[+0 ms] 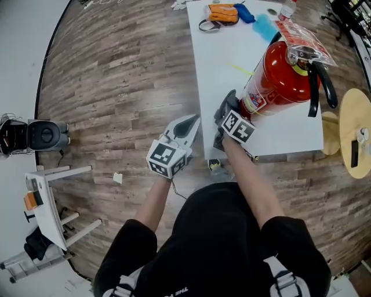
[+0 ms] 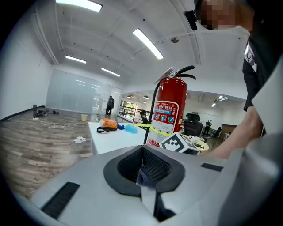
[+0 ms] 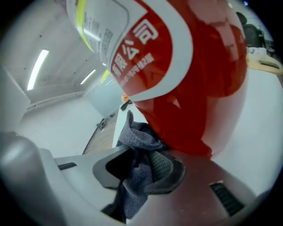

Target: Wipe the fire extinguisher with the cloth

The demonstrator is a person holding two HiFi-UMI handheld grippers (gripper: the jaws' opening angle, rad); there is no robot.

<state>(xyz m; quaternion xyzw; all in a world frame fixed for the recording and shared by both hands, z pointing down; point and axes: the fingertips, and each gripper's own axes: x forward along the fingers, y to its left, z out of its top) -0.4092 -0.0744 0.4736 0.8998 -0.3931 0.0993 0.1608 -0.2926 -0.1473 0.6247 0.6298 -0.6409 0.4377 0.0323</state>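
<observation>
A red fire extinguisher (image 1: 278, 78) with a black hose stands on the white table (image 1: 223, 64), near its front edge. My right gripper (image 1: 227, 107) is down at the cylinder's base, shut on a dark grey-blue cloth (image 3: 139, 152). The cloth is pressed against the red body (image 3: 194, 75), which fills the right gripper view. My left gripper (image 1: 191, 122) hangs shut just off the table's left edge, over the floor, with nothing in it. In the left gripper view the extinguisher (image 2: 169, 112) stands upright ahead of the shut gripper (image 2: 142, 165).
An orange item (image 1: 223, 13), a blue rag (image 1: 264, 24) and a clear plastic bag (image 1: 298, 35) lie at the table's far end. A round wooden stool (image 1: 355, 125) stands to the right. A chair (image 1: 40, 134) and a small white stand (image 1: 46, 203) are on the wooden floor at left.
</observation>
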